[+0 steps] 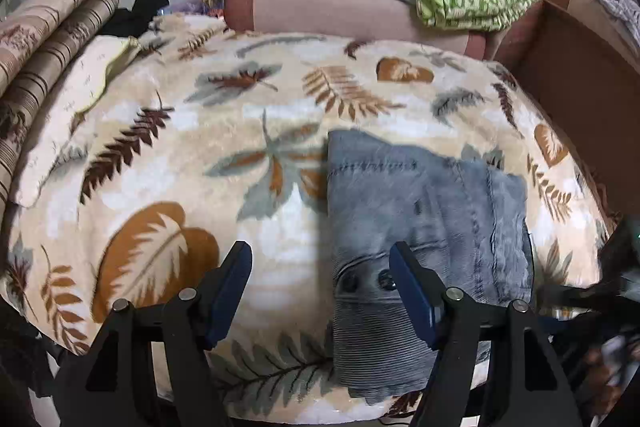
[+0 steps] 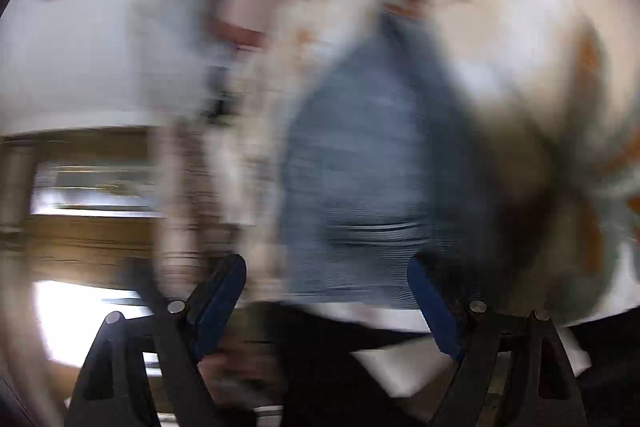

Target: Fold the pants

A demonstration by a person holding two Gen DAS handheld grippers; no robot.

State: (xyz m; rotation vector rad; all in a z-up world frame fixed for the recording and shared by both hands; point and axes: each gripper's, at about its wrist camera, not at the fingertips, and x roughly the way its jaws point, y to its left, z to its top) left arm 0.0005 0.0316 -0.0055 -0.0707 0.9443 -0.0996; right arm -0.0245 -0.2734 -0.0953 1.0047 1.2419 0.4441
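The pants [image 1: 424,223] lie on the leaf-print blanket [image 1: 180,131] as a compact blue-grey bundle, already doubled over at least once, waistband and buttons nearest the camera. The left gripper [image 1: 320,287] hangs over the bundle's left edge with jaws wide, holding nothing. The right gripper [image 2: 326,291] also stands wide and empty (its view is badly blurred), with the pants ahead of it. The folding looks nearly done; perhaps 1 tidying fold or a smoothing remains.

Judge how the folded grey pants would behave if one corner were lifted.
The pants would likely droop and unfold, since they lie as soft, creased layers. Probably not slippery: the ribbed waistband and plush leaf blanket should grip.
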